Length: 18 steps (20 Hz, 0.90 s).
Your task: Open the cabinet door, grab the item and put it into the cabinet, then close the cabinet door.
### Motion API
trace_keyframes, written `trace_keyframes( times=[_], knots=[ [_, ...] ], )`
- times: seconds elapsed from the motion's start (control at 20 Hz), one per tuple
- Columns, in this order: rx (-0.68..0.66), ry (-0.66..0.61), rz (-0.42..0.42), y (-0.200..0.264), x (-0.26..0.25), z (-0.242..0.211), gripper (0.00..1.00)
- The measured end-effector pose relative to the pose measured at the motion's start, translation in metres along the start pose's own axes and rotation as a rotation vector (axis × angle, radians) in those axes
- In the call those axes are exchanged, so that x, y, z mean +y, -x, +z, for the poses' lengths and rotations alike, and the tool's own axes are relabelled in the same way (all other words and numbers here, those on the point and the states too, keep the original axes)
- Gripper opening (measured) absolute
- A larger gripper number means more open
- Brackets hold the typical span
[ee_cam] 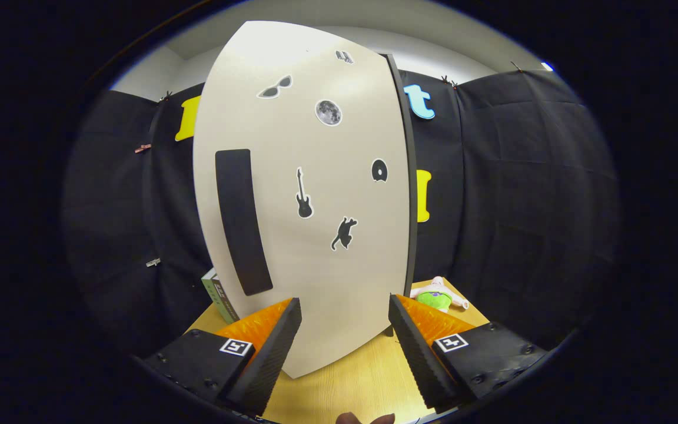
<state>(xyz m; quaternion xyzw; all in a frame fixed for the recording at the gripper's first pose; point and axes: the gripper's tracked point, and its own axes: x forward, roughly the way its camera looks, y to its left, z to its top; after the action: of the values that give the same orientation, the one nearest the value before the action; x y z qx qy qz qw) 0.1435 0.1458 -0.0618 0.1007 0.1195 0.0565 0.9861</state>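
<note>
My jaws [345, 347] stand wide and hold nothing, before the shut cream cabinet door [309, 194] with stickers. The green-and-white plush toy [436, 297] lies on the wooden bench [351, 383] beside the cabinet, so putting-in remains.

Table: I see a light wooden table top [351, 383] running under everything ahead of me.
Box: a small green and white box [214, 292] stands on the table's far left part, its spine turned toward me; I can't make out its print.
Clips: small clips [143, 148] pin the black cloth wall [521, 206] on the left.
Room wall: a pale wall [433, 41] rises above the cloth.
</note>
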Motion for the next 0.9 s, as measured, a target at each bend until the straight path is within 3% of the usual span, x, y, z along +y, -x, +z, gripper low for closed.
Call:
trace_keyframes(
  times=[0.9],
  knots=[
    [-0.082, 0.055, -0.012, 0.007, 0.017, 0.02, 0.96]
  ],
)
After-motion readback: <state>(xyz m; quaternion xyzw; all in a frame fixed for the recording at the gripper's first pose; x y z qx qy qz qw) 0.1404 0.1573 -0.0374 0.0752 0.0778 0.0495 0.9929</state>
